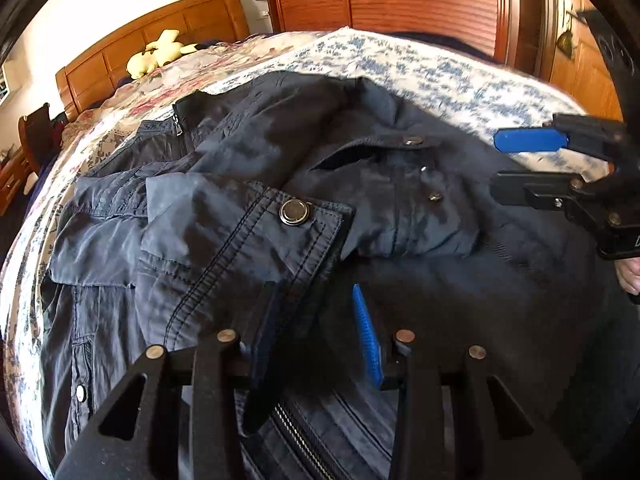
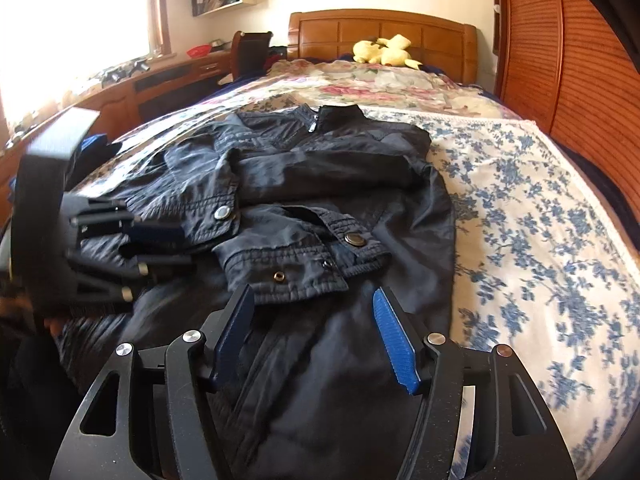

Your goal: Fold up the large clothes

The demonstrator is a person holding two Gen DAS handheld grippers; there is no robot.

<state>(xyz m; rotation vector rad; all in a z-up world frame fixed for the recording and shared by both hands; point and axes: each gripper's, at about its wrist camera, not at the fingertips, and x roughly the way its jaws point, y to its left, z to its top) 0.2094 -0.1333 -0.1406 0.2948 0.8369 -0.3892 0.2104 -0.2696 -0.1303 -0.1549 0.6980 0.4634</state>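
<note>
The left gripper (image 1: 316, 332) has its fingers spread fairly wide with nothing between them; the dark left finger (image 1: 262, 320) lies against the jacket (image 1: 224, 208), though whether it presses the cloth is hard to tell. Just ahead of the fingertips lies one sleeve cuff (image 1: 296, 220) with its metal snap. The jacket lies spread on the bed cover (image 2: 520, 216), sleeves folded across the chest, collar at the far end from both fingers.

The right gripper (image 2: 316, 320) is also spread wide and empty, poised just above the jacket's lower body. The other cuff (image 2: 304, 268) lies just beyond its fingertips. In the right wrist view the left gripper is blurred. Far beyond the fingers, a yellow plush toy (image 2: 384, 50) rests by the headboard (image 2: 380, 24).
</note>
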